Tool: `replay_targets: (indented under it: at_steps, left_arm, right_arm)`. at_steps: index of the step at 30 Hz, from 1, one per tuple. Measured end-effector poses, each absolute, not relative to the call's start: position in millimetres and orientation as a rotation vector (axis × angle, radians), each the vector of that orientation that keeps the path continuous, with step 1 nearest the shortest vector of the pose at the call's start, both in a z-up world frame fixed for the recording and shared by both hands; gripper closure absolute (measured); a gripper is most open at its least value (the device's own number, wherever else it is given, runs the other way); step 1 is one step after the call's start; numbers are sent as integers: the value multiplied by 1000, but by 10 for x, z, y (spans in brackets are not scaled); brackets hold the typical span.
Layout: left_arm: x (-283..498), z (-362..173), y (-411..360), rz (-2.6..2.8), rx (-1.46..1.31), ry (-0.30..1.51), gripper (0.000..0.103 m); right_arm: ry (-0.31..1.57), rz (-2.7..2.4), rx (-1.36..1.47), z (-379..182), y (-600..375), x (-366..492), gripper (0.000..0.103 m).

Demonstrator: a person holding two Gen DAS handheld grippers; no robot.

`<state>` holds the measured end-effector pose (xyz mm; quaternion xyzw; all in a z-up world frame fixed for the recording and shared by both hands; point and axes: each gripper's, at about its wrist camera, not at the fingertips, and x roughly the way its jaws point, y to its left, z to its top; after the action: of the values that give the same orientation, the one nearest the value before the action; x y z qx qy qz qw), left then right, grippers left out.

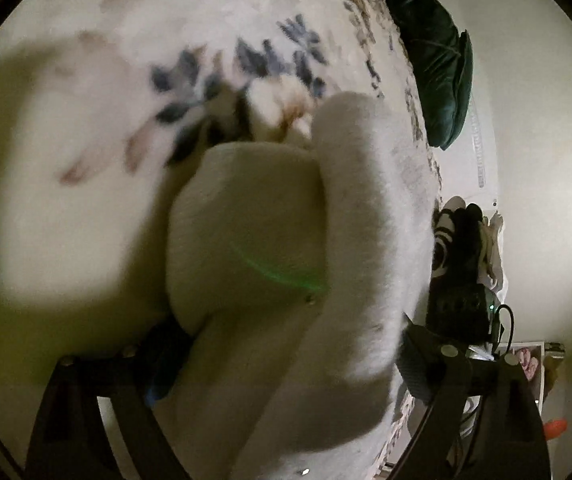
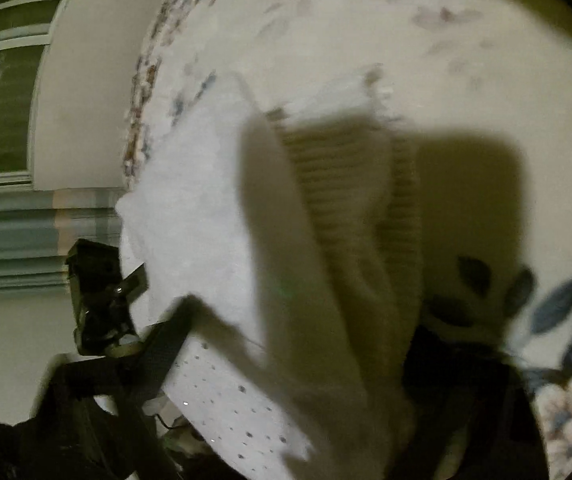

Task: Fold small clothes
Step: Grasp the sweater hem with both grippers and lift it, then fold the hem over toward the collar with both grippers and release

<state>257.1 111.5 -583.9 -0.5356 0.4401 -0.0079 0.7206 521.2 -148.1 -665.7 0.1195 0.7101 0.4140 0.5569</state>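
A small white fuzzy garment [image 1: 286, 240] fills the middle of the left wrist view, hanging bunched over a floral bedspread [image 1: 85, 160]. My left gripper [image 1: 286, 356] is shut on the garment, with cloth draped between its dark fingers [image 1: 422, 364]. In the right wrist view the same garment [image 2: 334, 240] shows a ribbed band and a white speckled layer [image 2: 237, 408]. My right gripper [image 2: 298, 368] is shut on the garment, its fingers [image 2: 157, 360] partly buried in cloth.
A dark green cushion [image 1: 434, 64] lies at the bed's far edge. A zebra-pattern item [image 1: 450, 236] and dark gear [image 1: 462, 308] sit past the bed on the right. A window with a green blind [image 2: 1, 100] is at left.
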Motion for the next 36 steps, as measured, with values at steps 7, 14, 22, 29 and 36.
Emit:
replay_targets:
  at_steps: [7, 14, 22, 29, 36]
  left_arm:
    - [2609, -5437, 1086, -82, -1076, 922, 62]
    - [2790, -4763, 995, -173, -976, 932, 63]
    - [3411, -3483, 633, -357, -819, 934, 63]
    - [4261, -2598, -218, -498, -705, 933, 63]
    - [5470, -2460, -1181, -562, -638, 1002, 63]
  right_arm:
    - [1593, 927, 407, -6404, -1628, 5049, 77]
    - [1458, 829, 468, -5779, -1810, 4777, 77]
    - [1224, 683, 642, -4462, -2477, 4542, 77]
    - [1066, 568, 710, -3427, -3388, 4791, 78]
    - [1008, 428, 752, -3023, -4303, 5562, 78]
